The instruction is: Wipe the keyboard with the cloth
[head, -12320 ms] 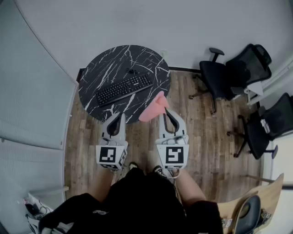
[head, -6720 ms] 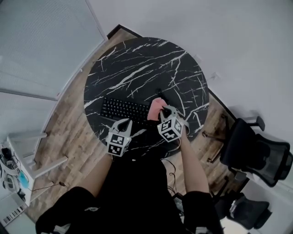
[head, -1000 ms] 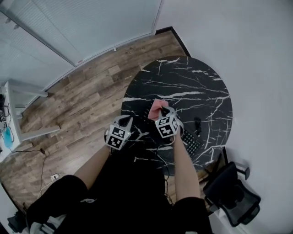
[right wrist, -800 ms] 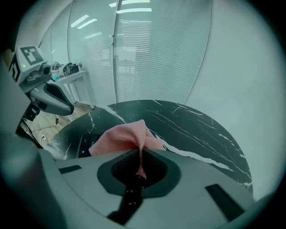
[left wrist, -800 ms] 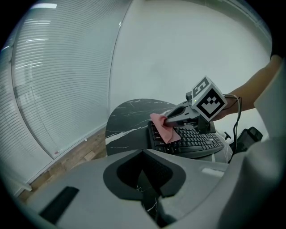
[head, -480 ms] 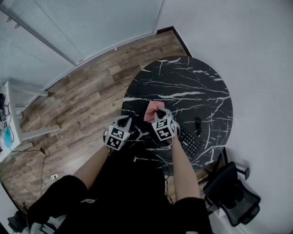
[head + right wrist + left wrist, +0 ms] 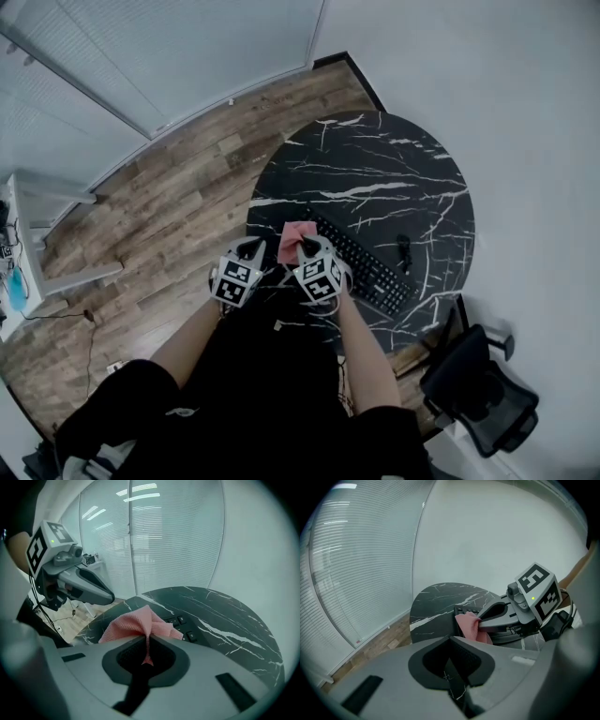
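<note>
Was an office: round marble table [image 7: 394, 159] with keyboard [image 7: 361, 262], swivel chair [image 7: 478, 398], glass wall [image 7: 202, 42] with blinds, wood floor [image 7: 178, 178].

The keyboard [image 7: 361, 265] lies on the table [image 7: 375, 155], the cloth [image 7: 292, 242] at its left end near the edge.

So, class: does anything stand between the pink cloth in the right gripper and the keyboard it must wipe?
Nothing visible does. The right gripper holds the pink cloth right at the keyboard's end. The left gripper sits off to one side, shut and empty, clear of the path.
</note>
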The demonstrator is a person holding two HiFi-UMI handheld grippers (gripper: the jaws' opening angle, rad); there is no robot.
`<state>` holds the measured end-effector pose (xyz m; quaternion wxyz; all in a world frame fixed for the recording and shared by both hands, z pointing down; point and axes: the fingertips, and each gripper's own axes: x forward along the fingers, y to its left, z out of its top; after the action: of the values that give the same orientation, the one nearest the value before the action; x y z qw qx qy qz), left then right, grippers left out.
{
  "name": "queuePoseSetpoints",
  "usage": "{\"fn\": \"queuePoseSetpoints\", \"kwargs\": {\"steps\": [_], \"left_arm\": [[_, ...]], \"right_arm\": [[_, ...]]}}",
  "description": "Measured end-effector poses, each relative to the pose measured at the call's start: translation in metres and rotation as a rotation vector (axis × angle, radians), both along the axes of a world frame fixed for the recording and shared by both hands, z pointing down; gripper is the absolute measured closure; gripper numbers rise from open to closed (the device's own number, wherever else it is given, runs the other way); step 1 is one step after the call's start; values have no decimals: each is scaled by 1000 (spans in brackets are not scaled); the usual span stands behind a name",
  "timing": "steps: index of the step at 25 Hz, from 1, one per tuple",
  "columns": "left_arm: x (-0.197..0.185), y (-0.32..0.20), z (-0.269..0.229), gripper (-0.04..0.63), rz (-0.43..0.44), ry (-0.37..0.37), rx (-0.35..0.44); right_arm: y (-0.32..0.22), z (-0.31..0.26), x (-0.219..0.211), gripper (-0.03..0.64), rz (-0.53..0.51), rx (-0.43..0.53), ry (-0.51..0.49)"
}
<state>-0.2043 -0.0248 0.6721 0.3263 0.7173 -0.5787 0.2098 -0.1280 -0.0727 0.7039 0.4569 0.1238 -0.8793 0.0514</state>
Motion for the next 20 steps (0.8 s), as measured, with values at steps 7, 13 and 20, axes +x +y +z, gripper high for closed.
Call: {"fn": "queuePoseSetpoints", "kwargs": {"steps": [7, 13, 20], "left_arm": [[2, -3, -5, 597, 10, 6, 14], [11, -7, -26, 597, 9, 16, 53], [59, -21, -77, 597, 116, 5, 165]], "right_arm": [[16, 1, -6, 617, -2, 22, -14], [22, -24, -1, 617, 99, 10, -105], [14, -93, 61, 617, 496, 21, -404]]}}
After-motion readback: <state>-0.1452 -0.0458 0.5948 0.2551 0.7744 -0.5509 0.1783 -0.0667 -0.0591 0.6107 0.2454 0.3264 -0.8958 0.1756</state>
